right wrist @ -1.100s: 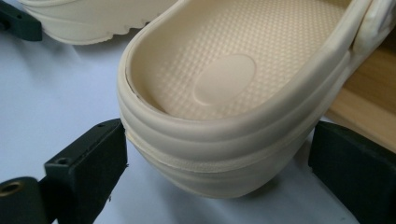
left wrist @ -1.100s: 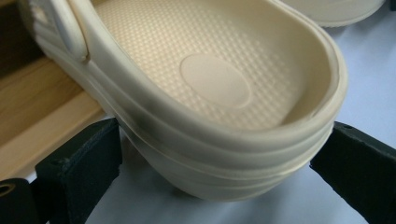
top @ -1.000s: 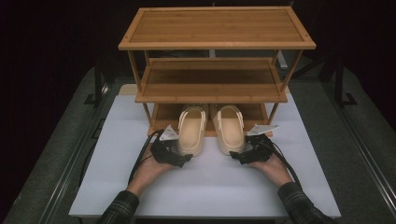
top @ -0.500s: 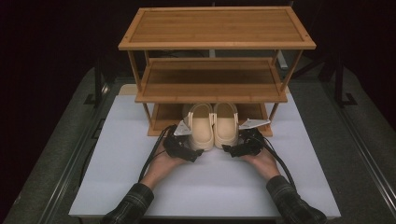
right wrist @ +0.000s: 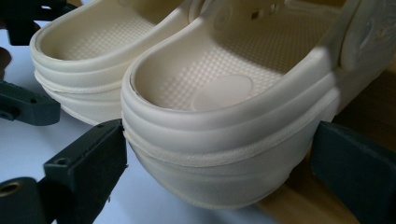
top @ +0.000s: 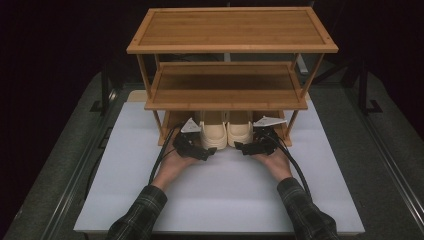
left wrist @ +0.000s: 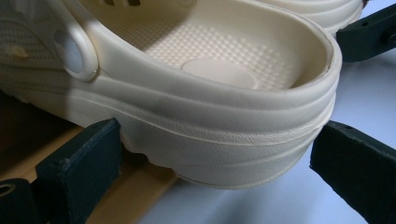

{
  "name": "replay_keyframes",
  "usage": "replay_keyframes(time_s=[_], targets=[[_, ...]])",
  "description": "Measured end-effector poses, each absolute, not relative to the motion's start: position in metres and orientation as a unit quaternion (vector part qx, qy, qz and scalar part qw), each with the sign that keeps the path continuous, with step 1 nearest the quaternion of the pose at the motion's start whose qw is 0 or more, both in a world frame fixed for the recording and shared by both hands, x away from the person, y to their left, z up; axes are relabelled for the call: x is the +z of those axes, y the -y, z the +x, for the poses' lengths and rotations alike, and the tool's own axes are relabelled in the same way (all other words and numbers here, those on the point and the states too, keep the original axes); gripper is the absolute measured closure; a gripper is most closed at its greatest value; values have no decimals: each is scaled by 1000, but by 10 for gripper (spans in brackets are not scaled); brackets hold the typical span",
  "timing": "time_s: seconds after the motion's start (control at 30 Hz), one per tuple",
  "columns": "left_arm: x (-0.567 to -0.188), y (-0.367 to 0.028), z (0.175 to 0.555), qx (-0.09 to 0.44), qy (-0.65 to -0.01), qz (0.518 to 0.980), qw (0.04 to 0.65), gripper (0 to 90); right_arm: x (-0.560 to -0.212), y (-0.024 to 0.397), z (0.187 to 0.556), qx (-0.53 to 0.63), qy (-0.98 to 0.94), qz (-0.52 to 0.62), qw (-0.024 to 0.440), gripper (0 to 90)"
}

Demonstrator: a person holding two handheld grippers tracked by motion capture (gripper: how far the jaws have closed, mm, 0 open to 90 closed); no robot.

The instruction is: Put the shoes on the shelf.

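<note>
Two cream clogs stand side by side, toes under the lowest tier of a bamboo shoe rack (top: pixel 226 98), heels sticking out towards me. My left gripper (top: pixel 211 151) is shut on the heel of the left clog (top: pixel 214 133); in the left gripper view its jaws (left wrist: pixel 219 154) press both sides of that heel (left wrist: pixel 210 107). My right gripper (top: pixel 241 148) is shut on the heel of the right clog (top: pixel 240 133), which the right gripper view shows between the black jaws (right wrist: pixel 219 158) as a ribbed heel (right wrist: pixel 224 130). The left clog (right wrist: pixel 88 51) touches it alongside.
The rack has three tiers and stands at the back of a white board (top: pixel 220 195). Its legs (top: pixel 161 127) flank the shoes closely on both sides. The bottom slat (left wrist: pixel 140 198) lies under the left heel. Dark mat surrounds the board.
Both hands have pushed forward, sliding the two clogs together and farther under the bottom tier. The heels now sit close to the rack's front edge.
</note>
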State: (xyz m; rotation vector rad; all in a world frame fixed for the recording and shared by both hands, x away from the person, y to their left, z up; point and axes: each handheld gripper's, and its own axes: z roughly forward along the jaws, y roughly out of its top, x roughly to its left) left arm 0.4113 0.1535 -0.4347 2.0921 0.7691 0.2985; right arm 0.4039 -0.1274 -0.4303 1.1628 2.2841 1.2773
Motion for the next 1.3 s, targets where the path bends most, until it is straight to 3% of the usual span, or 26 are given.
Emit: replay_keyframes(time_s=[0.23, 0.67, 1.3], targets=[[-444, -152, 430, 134, -292, 861, 394, 20, -436, 122, 419, 446, -777, 421, 140, 47], [-444, -154, 441, 143, -301, 861, 385, 19, -442, 117, 430, 427, -785, 422, 150, 69], [-421, -187, 396, 138, -294, 859, 395, 20, -427, 152, 393, 409, -799, 414, 152, 27]])
